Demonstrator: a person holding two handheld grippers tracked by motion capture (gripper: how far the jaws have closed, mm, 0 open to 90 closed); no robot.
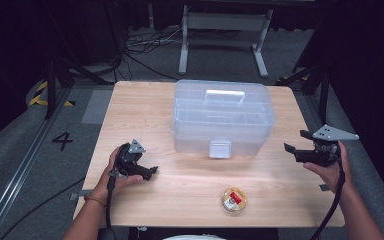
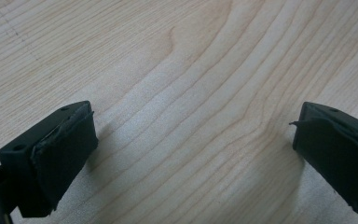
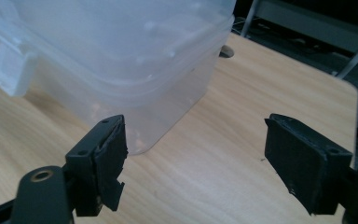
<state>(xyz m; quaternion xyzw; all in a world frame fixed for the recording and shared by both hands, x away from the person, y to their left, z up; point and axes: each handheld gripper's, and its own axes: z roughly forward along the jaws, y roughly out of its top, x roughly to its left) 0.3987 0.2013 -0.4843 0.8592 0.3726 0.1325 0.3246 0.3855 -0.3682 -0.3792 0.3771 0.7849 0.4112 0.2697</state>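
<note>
At worktop centre, seen from the high view: all places below are clock directions read from there.
Left gripper (image 1: 141,167): at about 8 o'clock, held low over the wood in the person's left hand (image 1: 111,172); its fingers (image 2: 58,154) stand wide apart with nothing between them, and the left gripper view shows bare wood grain in the gap.
Right gripper (image 1: 307,147): at about 3 o'clock near the right edge, held in the person's right hand (image 1: 330,167), with a grey three-cornered plate on top; its fingers (image 3: 103,161) are also spread wide and hold nothing, pointing toward 9 o'clock at the box.
Clear plastic box (image 1: 222,117): at about 12 o'clock, upright on the worktop with the lid on, a handle on top and a white latch (image 1: 220,148) on the near wall; it is touched by neither gripper. In the right gripper view its near corner (image 3: 135,70) lies just beyond the left finger, apart from it.
Round tin (image 1: 234,199): at about 5 o'clock near the front edge, with a red and white label on its top, lying flat; it is well apart from both grippers, between them and nearer the person.
Worktop (image 1: 145,107): light wood with rounded corners, carrying the box and the tin.
Surroundings: grey floor with a painted figure 4 (image 1: 62,140) at about 9 o'clock beyond the worktop's left edge, and a table frame (image 1: 225,22) on the floor at 12 o'clock.
</note>
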